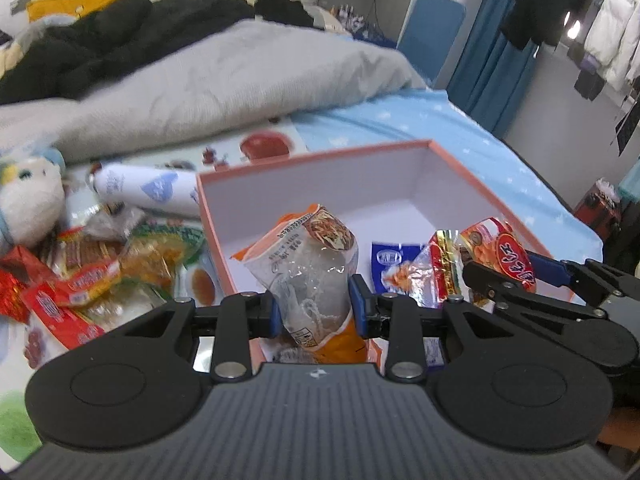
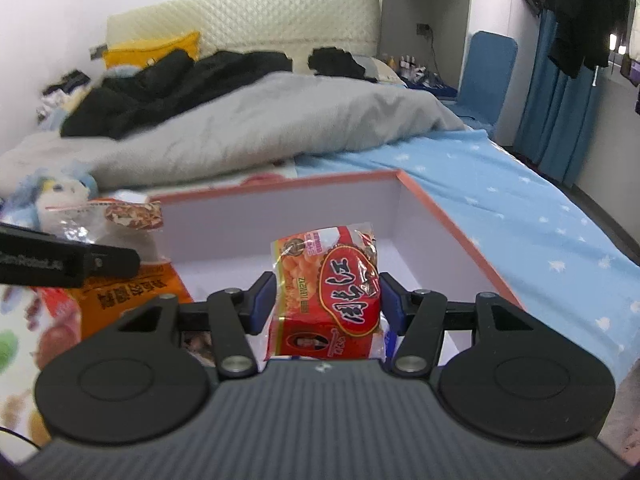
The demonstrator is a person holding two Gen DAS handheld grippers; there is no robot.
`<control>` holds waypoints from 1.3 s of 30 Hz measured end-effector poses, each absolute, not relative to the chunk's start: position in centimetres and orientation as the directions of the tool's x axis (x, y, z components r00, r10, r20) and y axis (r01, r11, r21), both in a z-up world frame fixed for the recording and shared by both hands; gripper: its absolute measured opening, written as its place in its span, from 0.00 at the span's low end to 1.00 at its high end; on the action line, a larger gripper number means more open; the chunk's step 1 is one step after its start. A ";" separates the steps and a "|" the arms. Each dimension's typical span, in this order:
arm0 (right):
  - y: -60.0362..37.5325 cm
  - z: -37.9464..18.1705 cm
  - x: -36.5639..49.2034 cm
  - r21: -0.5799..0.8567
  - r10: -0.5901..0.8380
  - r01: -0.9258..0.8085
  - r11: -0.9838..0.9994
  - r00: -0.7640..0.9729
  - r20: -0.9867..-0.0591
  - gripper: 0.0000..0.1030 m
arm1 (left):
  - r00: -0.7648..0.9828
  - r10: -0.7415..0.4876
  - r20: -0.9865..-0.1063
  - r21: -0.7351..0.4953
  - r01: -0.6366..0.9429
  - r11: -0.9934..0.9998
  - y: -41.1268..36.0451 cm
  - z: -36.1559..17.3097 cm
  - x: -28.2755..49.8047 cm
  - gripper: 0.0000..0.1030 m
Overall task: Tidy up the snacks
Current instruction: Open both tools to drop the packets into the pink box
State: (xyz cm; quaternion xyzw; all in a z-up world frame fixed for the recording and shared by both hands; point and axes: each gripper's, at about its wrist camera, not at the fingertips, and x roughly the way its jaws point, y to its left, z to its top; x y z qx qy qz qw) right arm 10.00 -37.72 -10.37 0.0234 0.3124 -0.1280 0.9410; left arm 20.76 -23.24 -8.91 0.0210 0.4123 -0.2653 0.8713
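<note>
An open pink box (image 1: 320, 158) with a white inside sits on the bed; it also shows in the right wrist view (image 2: 448, 216). My left gripper (image 1: 316, 310) is shut on an orange-and-clear snack packet (image 1: 308, 268), held over the box's near left edge. My right gripper (image 2: 328, 300) is shut on a red snack packet (image 2: 332, 292), held over the box's near side; that packet (image 1: 500, 252) and gripper show at the right of the left wrist view. A blue-and-white packet (image 1: 390, 258) lies inside the box.
A heap of loose red, orange and green snack packets (image 1: 92, 276) lies left of the box. A white bottle (image 1: 148, 188) and a plush toy (image 1: 28, 204) lie beyond it. A grey duvet (image 1: 224, 80) and black clothes (image 1: 104, 36) cover the far bed.
</note>
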 end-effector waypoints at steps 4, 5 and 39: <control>-38.0 -12.0 10.1 -0.005 -0.199 0.252 0.968 0.753 -0.627 0.57 | 0.498 -0.441 -0.747 -0.179 0.488 0.854 -23.9 -10.5 20.6 0.36; -37.9 -12.2 10.1 -0.006 -0.200 0.253 0.967 0.749 -0.632 0.57 | 0.495 -0.443 -0.747 -0.180 0.491 0.852 -24.0 -10.7 20.5 0.36; -33.6 -5.0 8.3 0.043 -0.144 0.188 0.981 0.862 -0.486 0.71 | 0.662 -0.486 -0.570 -0.187 0.472 0.862 -16.3 -1.4 17.3 0.50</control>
